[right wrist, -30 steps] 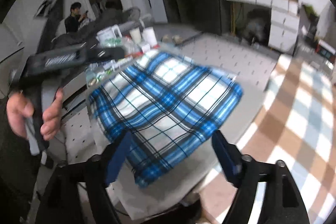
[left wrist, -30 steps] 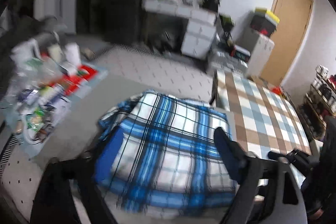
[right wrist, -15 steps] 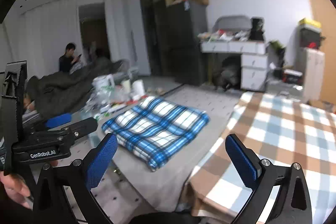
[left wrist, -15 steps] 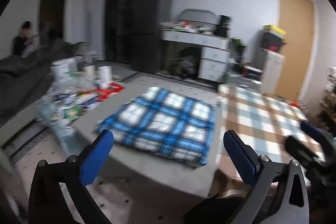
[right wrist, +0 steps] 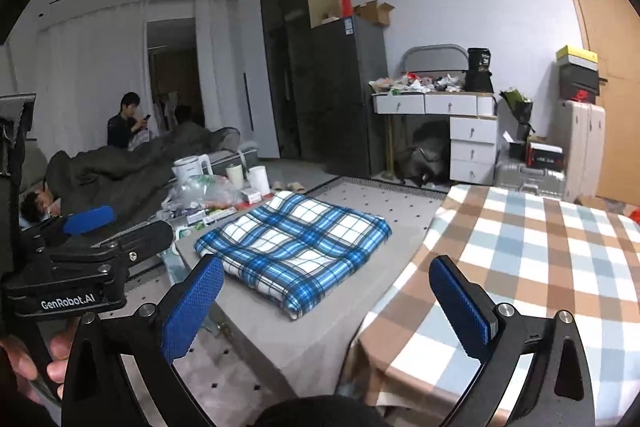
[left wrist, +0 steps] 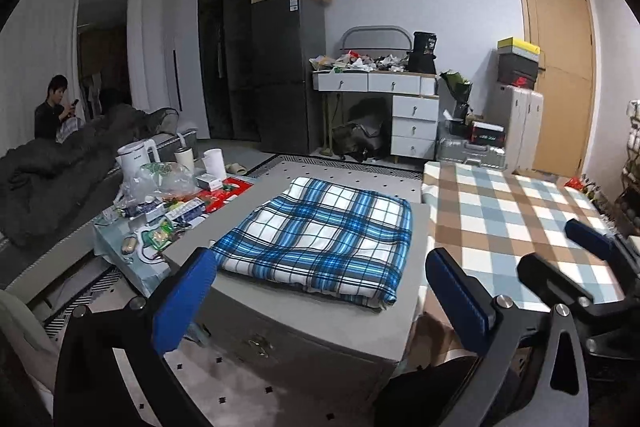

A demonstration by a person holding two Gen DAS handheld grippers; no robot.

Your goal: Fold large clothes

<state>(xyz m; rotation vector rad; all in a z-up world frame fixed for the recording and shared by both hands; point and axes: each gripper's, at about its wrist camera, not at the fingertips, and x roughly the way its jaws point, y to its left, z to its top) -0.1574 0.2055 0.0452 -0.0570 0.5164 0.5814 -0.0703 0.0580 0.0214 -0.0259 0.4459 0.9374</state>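
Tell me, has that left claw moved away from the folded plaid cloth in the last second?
Yes. The left gripper has drawn back from the plaid cloth, which now lies small on the grey table, jaws open and empty.

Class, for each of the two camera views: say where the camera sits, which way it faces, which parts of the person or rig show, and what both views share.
Left wrist: sits on the left hand-held gripper, looks forward and slightly down at the folded plaid cloth on the grey table; its own open blue fingers show, and the right hand-held gripper at the right edge.
Right wrist: sits on the right hand-held gripper, facing the same cloth from further right; its open fingers, the left hand-held gripper and a hand show.
Shared: cloth, table, checked tablecloth, white drawers.
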